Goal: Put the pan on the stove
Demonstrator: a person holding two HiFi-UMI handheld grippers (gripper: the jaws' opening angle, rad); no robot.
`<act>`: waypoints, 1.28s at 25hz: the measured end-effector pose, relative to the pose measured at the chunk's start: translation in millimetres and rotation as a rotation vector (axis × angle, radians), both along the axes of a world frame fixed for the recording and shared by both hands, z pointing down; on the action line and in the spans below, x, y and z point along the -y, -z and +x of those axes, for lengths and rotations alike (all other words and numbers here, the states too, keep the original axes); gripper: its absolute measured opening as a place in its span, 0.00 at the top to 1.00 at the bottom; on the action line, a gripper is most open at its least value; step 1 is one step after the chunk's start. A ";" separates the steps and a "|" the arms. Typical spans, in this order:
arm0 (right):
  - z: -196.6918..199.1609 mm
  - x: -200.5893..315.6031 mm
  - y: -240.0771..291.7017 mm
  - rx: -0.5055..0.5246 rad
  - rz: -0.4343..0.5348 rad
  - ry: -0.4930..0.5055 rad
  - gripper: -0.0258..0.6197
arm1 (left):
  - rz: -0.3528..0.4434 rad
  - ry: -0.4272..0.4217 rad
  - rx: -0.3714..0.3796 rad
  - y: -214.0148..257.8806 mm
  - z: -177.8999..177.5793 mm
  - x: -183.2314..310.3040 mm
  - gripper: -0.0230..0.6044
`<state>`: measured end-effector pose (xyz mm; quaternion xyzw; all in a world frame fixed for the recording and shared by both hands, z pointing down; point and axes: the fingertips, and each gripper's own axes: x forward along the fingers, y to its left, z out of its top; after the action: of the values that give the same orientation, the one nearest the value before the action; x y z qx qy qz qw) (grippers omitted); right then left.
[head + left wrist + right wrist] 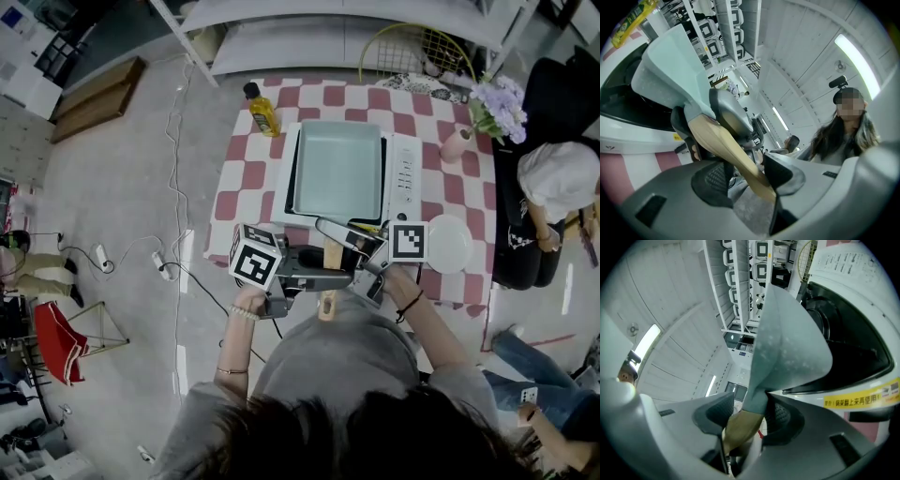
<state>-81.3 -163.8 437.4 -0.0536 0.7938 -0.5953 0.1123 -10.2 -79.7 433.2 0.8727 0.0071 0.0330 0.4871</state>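
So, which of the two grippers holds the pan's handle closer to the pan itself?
The right gripper: its jaws clamp where the wooden handle joins the pale green pan. The left gripper clamps bare wood, further toward the handle's end.

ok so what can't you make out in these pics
- Whether the pan touches the stove or hangs just above it: head view looks straight down, and in both gripper views the pan's wall hides its base.
- Middle of the handle: head view, covered by the left hand-held gripper and the right hand-held gripper.
- Print on the stove's panel: head view, too small.
- Bottle label: head view, too small.
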 end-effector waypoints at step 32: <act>-11.5 35.7 -25.2 -0.030 -0.056 -0.065 0.64 | -0.073 -0.093 -0.011 -18.9 -17.2 30.7 0.63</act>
<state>-92.8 -199.4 462.6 -0.0915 0.7764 -0.6123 0.1181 -27.3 -110.5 452.1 0.8532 0.0517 0.0507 0.5166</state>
